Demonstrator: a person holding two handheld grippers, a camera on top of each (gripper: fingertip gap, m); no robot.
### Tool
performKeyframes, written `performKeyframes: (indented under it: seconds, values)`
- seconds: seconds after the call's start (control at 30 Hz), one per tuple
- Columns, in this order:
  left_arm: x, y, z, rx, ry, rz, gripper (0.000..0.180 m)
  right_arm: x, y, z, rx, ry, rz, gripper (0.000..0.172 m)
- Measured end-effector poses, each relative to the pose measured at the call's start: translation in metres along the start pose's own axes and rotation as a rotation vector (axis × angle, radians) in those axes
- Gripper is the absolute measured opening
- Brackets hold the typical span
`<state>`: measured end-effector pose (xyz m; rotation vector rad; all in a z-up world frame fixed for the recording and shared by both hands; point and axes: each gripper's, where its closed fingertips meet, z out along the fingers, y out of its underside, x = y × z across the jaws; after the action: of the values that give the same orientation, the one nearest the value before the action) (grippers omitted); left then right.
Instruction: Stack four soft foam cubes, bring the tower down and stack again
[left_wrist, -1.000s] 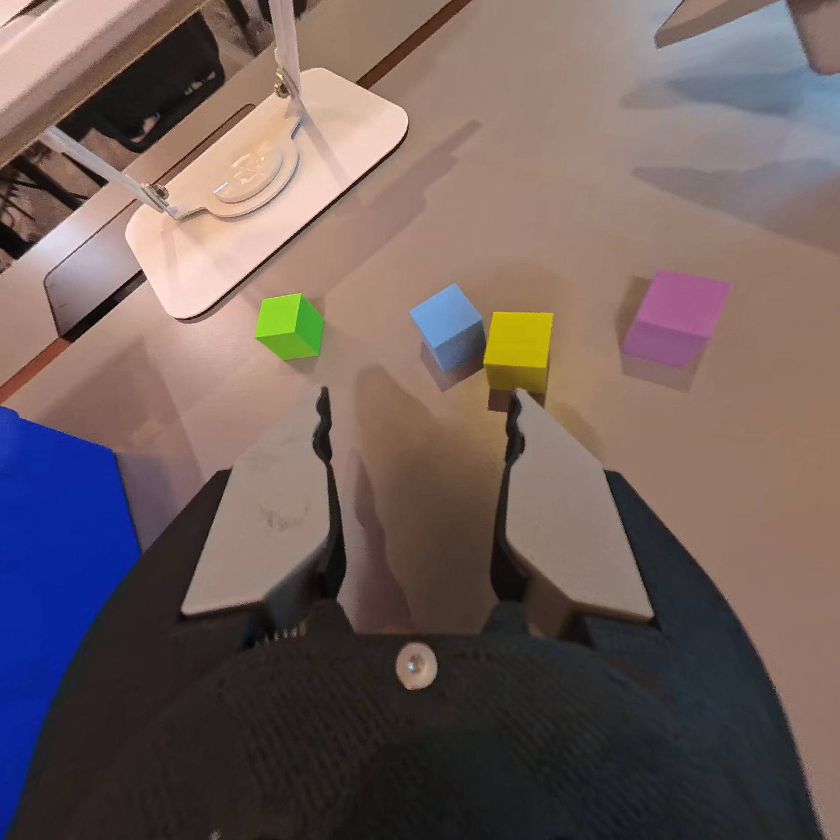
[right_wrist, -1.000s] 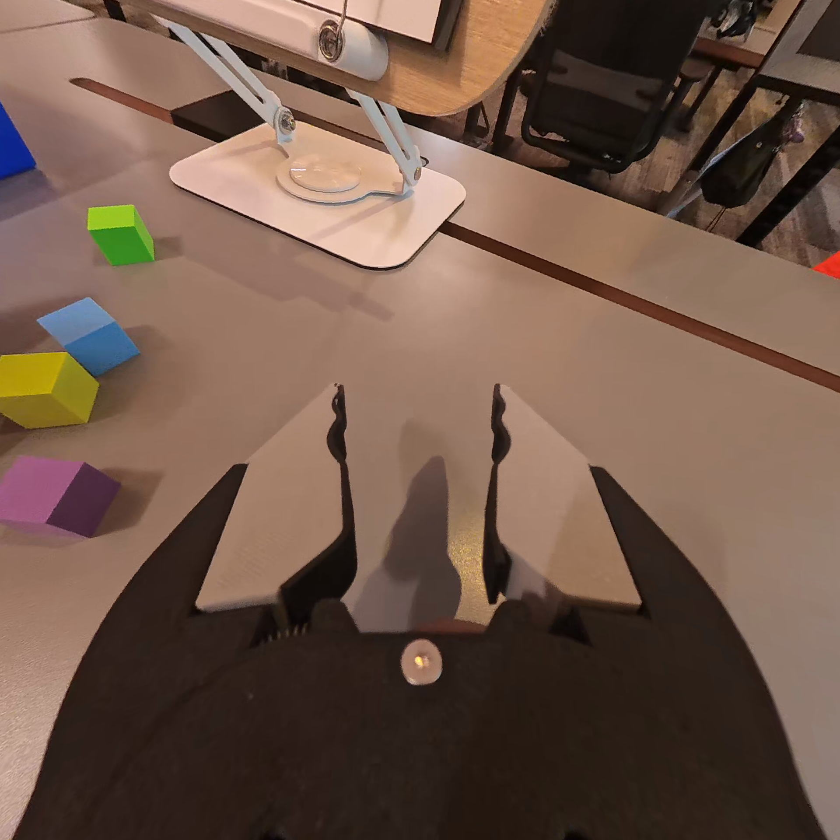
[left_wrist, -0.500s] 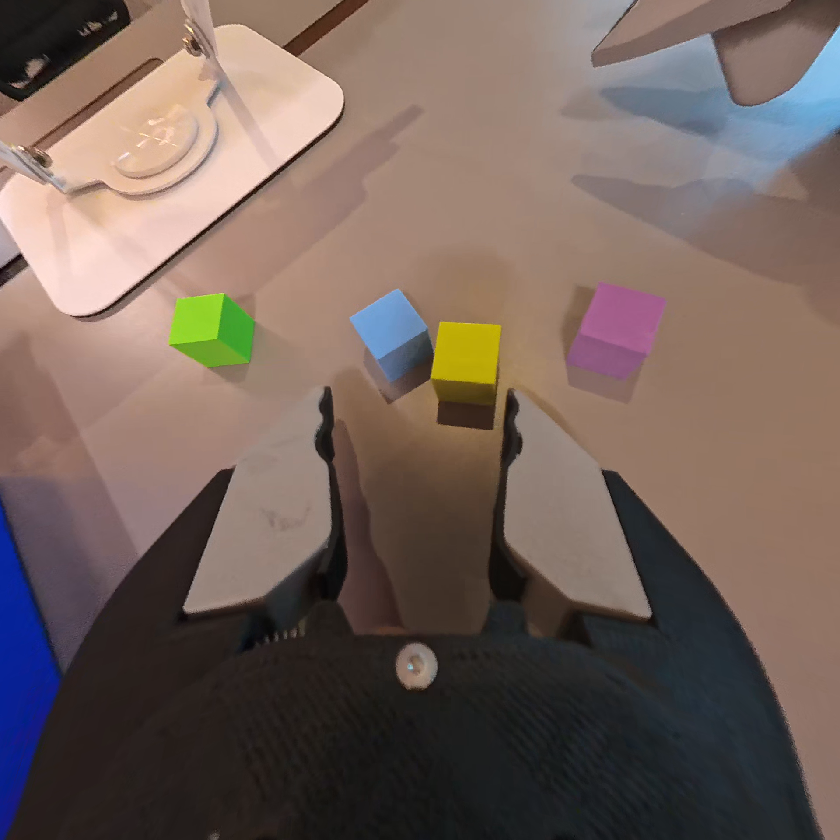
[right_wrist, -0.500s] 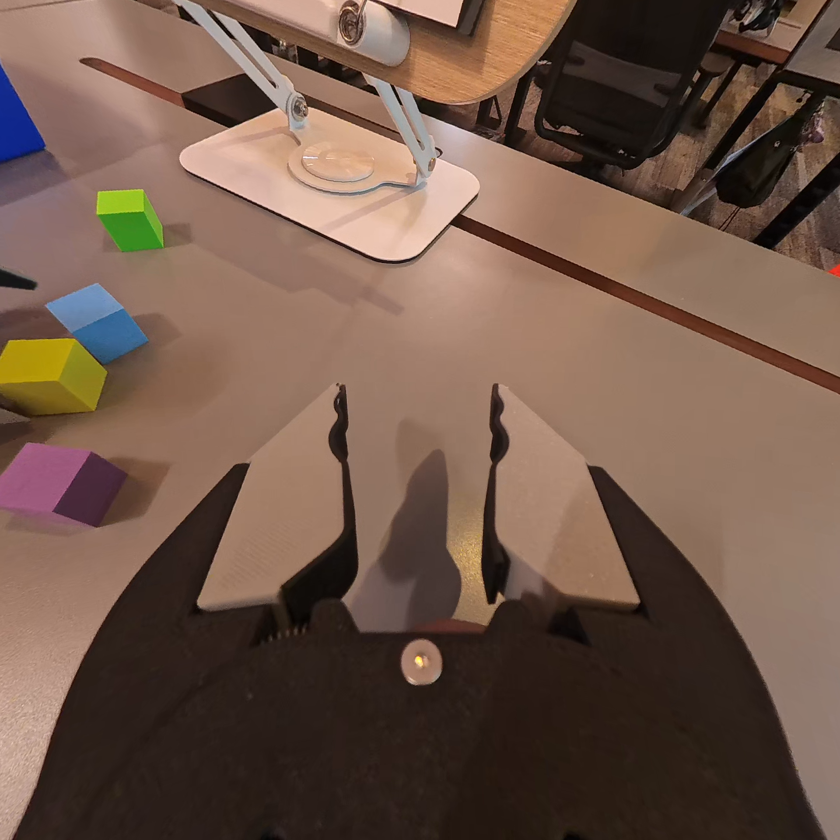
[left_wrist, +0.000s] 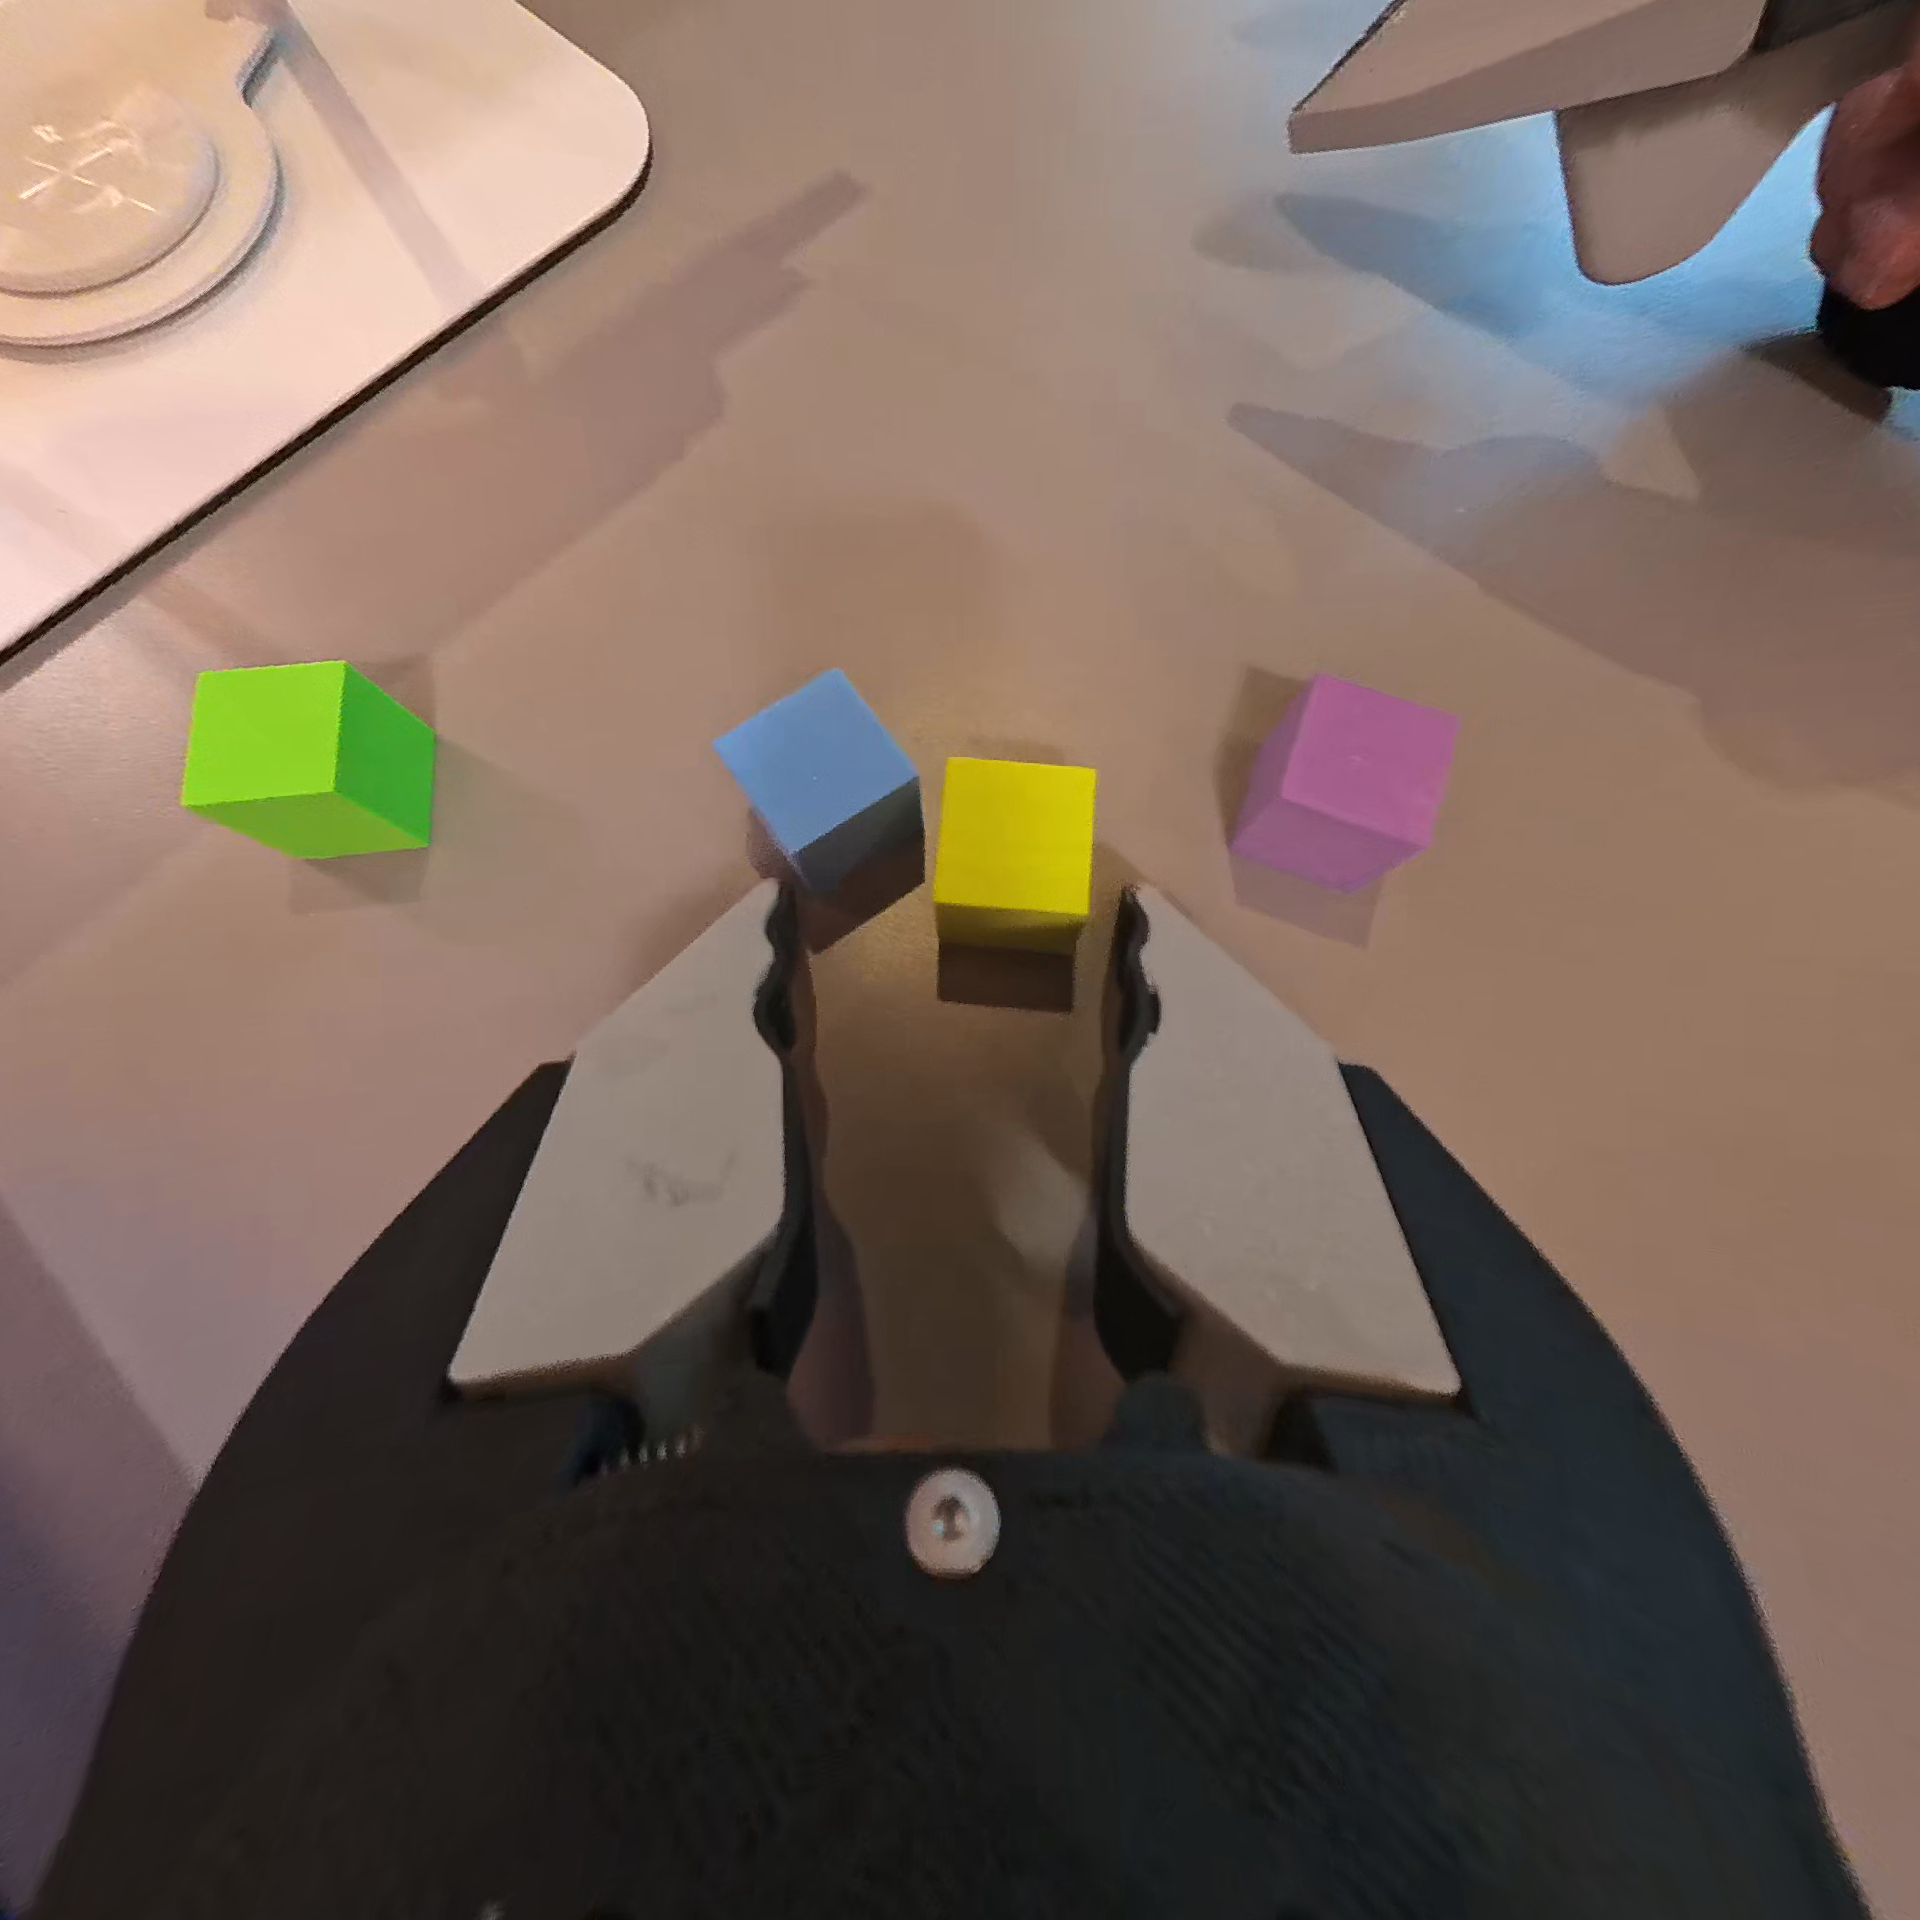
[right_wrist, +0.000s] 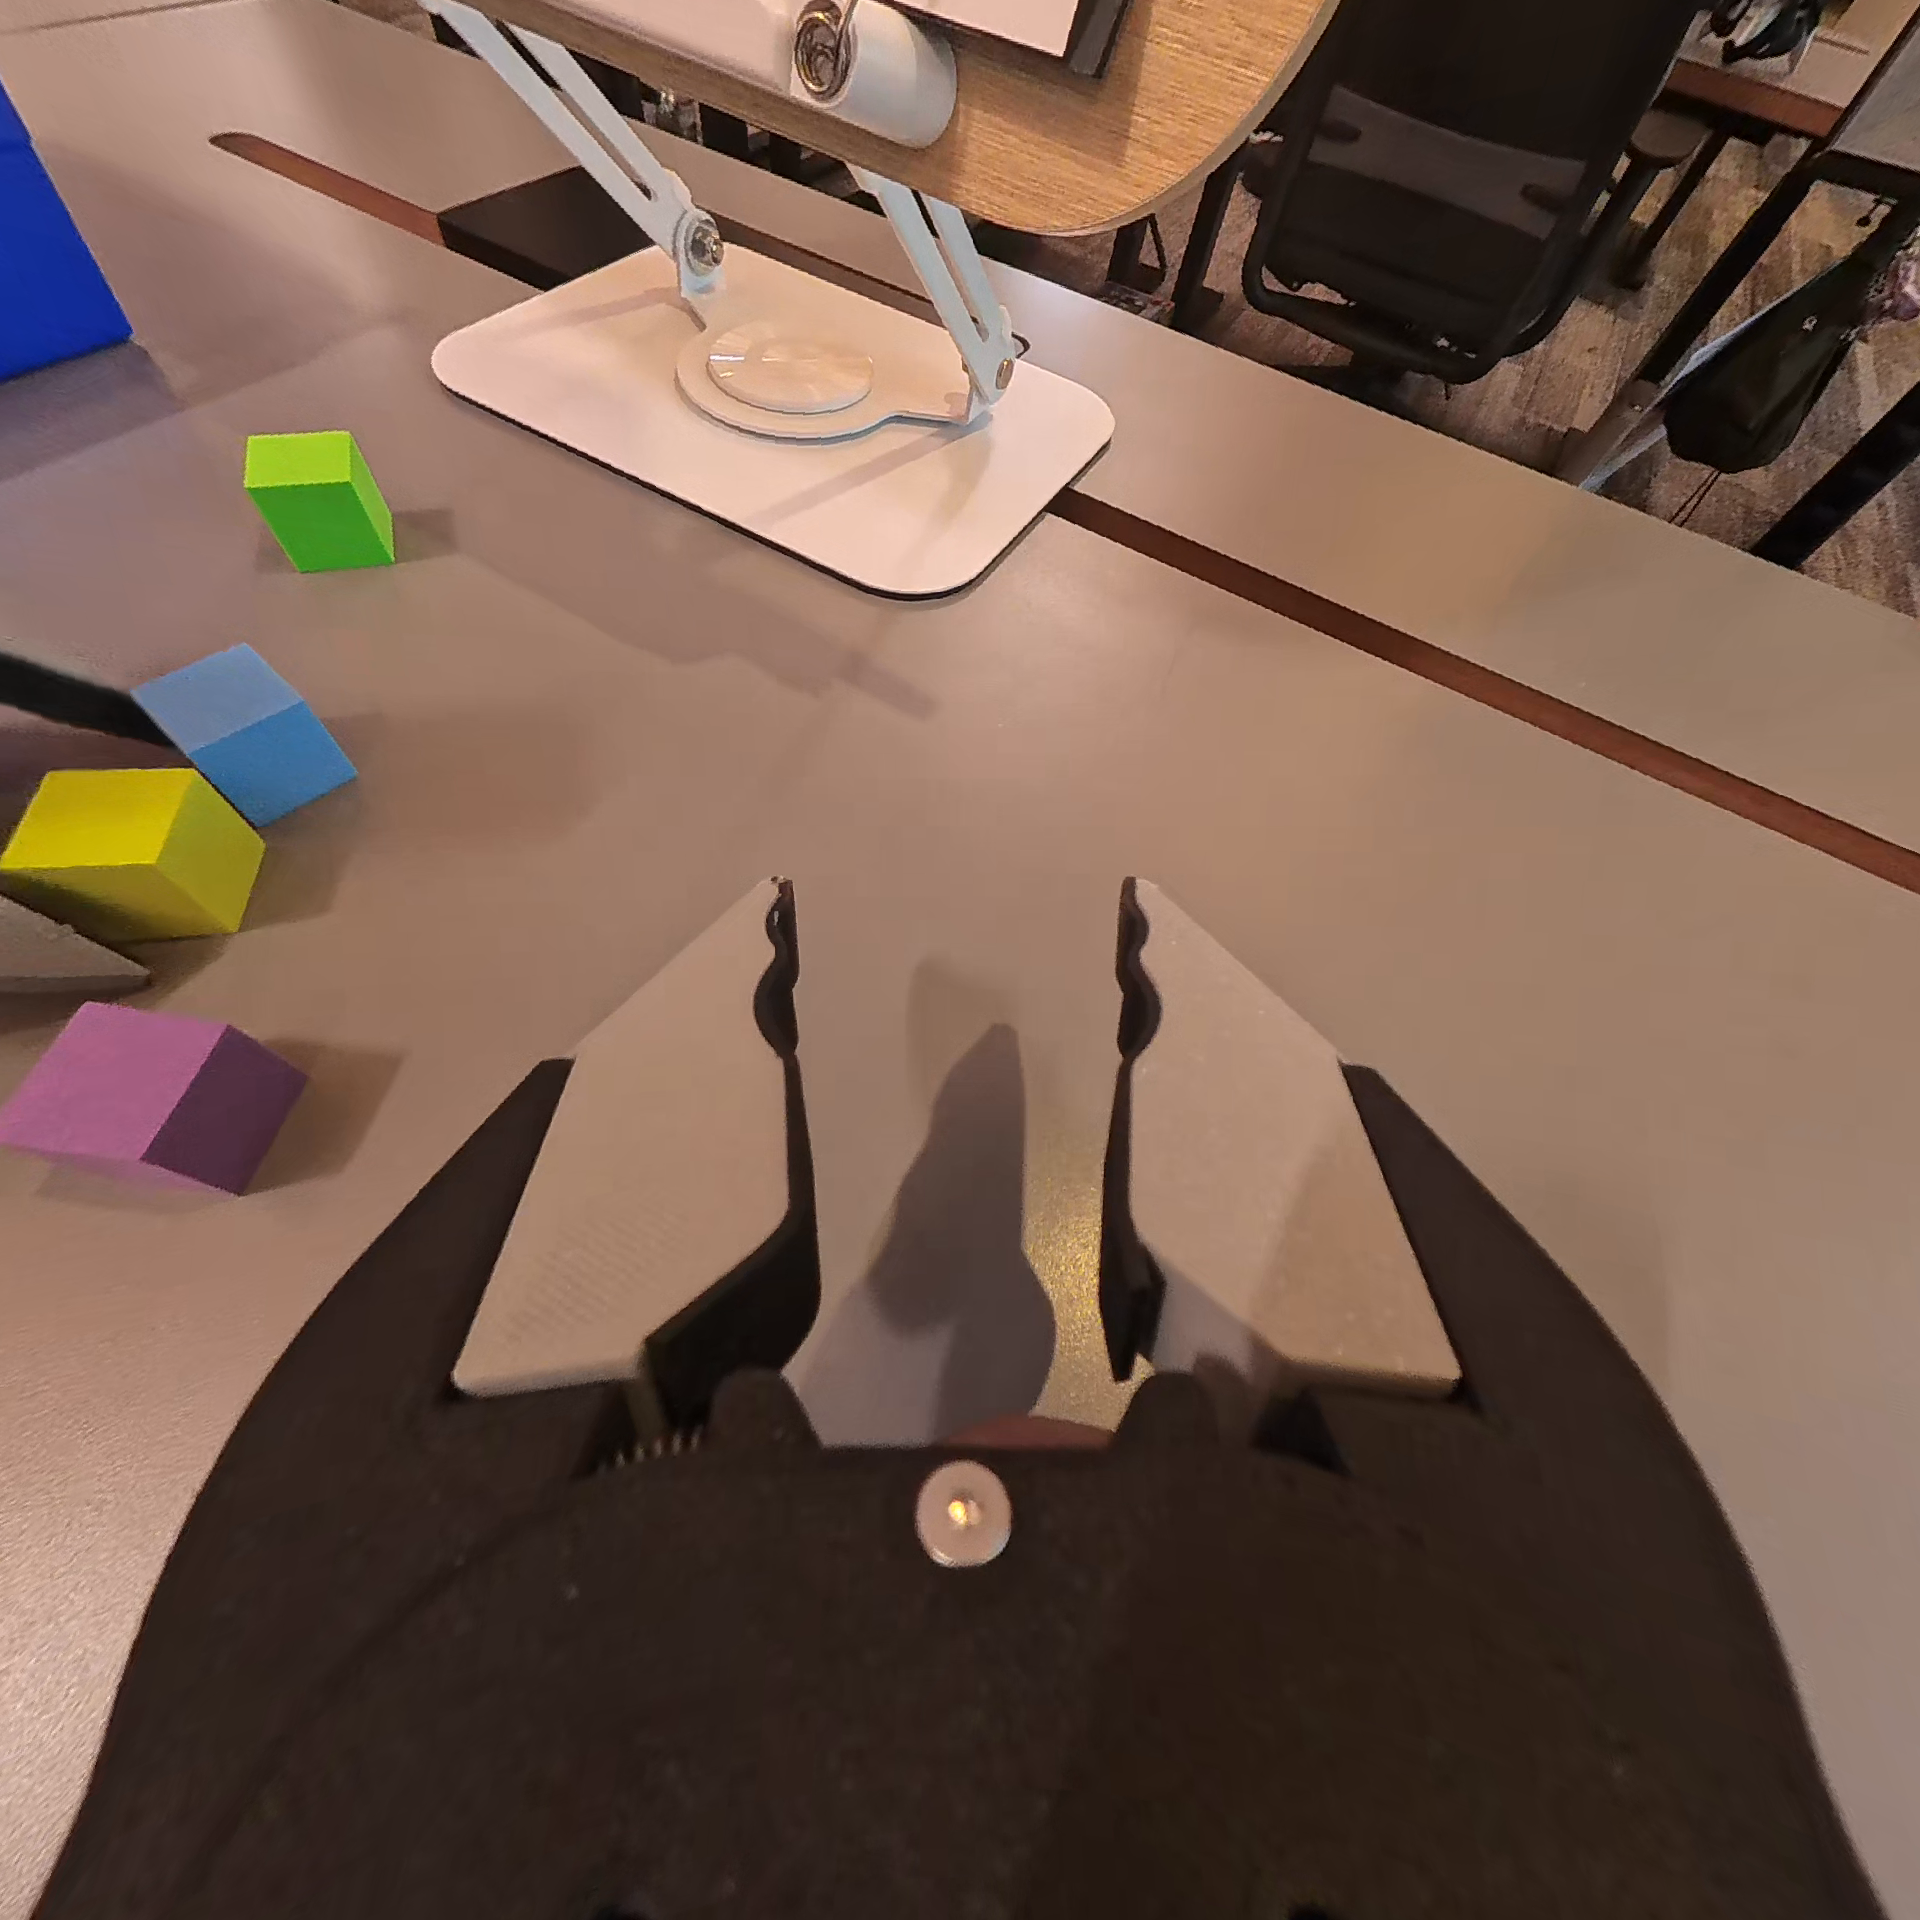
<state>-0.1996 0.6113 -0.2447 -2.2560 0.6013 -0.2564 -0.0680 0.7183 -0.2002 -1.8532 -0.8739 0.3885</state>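
Observation:
Four foam cubes lie apart on the grey table (left_wrist: 1039, 436): green (left_wrist: 307, 758), blue (left_wrist: 821, 779), yellow (left_wrist: 1013, 847) and purple (left_wrist: 1345, 779). My left gripper (left_wrist: 956, 904) is open and empty, its fingertips just short of the yellow cube, which sits ahead of the gap toward the right finger. The blue cube lies just beyond the left fingertip (left_wrist: 769, 914). My right gripper (right_wrist: 956, 894) is open and empty over bare table, with the cubes to its left: green (right_wrist: 317, 499), blue (right_wrist: 249, 732), yellow (right_wrist: 135, 847), purple (right_wrist: 156, 1096). It also shows at the top right of the left wrist view (left_wrist: 1558, 94).
A white stand base (right_wrist: 769, 416) with slanted arms sits at the back of the table. A blue object (right_wrist: 42, 229) is at the far left. A dark seam (right_wrist: 1455, 655) crosses the table. Office chairs stand beyond the far edge. The blue object (right_wrist: 42, 229) is about 20 cm from my left fingertips and 35 cm from my right.
My left gripper has moved forward and down toward the yellow cube and its jaws have narrowed somewhat. My right gripper has drifted slightly and stays open. The cubes have not moved.

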Motion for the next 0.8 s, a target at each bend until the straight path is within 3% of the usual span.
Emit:
performKeyframes:
  seconds: [0.33,0.5,0.6,0.8]
  values:
    - [0.012,-0.003,0.002,0.006,0.001,0.042,0.050,-0.002,0.001,0.001,-0.009,-0.005,-0.015,0.058]
    - [0.017,-0.004,0.001,0.010,0.002,0.078,0.026,-0.003,0.002,0.001,-0.012,-0.009,-0.018,0.058]
    - [0.017,-0.002,-0.001,0.008,0.010,0.109,0.026,-0.005,0.002,0.001,-0.015,-0.016,-0.019,0.057]
    - [0.033,0.008,-0.012,-0.004,0.159,0.221,0.026,-0.008,0.003,0.002,-0.025,-0.027,-0.035,0.057]
